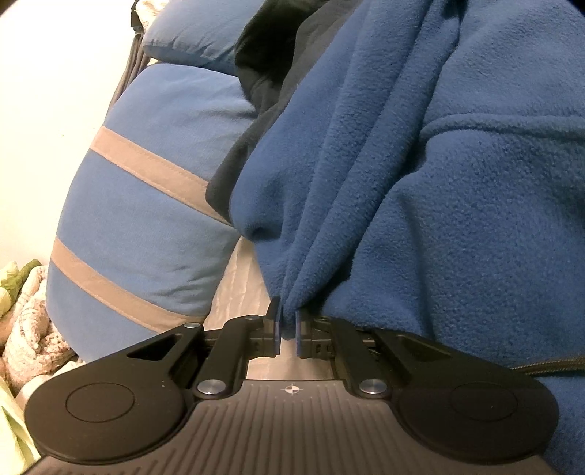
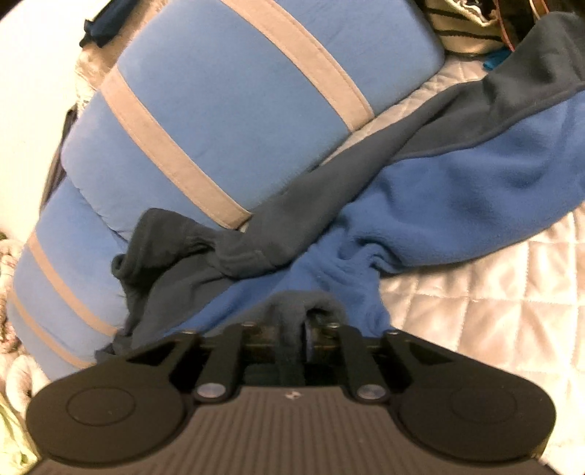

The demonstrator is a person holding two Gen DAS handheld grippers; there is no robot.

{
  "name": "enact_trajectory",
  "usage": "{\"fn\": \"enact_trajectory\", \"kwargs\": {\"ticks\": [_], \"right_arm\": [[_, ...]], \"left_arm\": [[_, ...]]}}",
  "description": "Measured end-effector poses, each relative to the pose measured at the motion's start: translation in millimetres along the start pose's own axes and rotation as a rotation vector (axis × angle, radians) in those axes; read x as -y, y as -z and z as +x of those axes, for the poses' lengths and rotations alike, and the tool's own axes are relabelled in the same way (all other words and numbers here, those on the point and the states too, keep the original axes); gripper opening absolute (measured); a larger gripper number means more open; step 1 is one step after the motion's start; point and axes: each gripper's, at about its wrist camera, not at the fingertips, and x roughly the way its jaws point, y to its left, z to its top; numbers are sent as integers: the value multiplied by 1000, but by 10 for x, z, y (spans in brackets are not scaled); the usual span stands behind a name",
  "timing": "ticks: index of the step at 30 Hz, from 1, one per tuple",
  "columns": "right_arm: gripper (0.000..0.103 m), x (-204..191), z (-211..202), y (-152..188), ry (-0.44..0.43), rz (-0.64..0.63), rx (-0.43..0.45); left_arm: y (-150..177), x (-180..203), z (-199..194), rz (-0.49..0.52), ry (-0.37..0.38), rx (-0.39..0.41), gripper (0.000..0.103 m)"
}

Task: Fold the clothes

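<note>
A blue fleece jacket (image 1: 438,182) with dark navy panels fills the right of the left wrist view. My left gripper (image 1: 289,323) is shut on a hanging fold of its blue fabric, with the cloth rising up from between the pads. In the right wrist view the same jacket (image 2: 457,182) lies spread across the bed, one sleeve running toward me. My right gripper (image 2: 296,330) is shut on that sleeve's dark navy cuff (image 2: 292,303). The cuff bunches over the fingertips and hides the left one.
A large blue pillow with grey stripes (image 2: 219,91) lies to the left of the jacket, also in the left wrist view (image 1: 146,182). Underneath is a pale quilted bedspread (image 2: 475,292). A fluffy pinkish blanket (image 1: 25,321) sits at the far left. More clothes (image 2: 464,25) are piled at the back right.
</note>
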Motion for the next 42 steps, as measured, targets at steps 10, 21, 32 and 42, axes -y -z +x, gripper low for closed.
{"fn": "enact_trajectory", "kwargs": {"ticks": [10,21,32,42], "right_arm": [[82,-170,-212,49,120,-135,67],[85,-1449,-176,655,-34,-559,57],[84,-3050,1148,1292,-180,-898,8],[5,-3562,2075,1617,-11,-988,10]], "left_arm": [[-17,-56,-20,2,-6,-13,15],[9,-53,10,13,1,54,17],[25,-330,131,-138,130,133,17],[-71,-410,199,-144,209,102,6]]}}
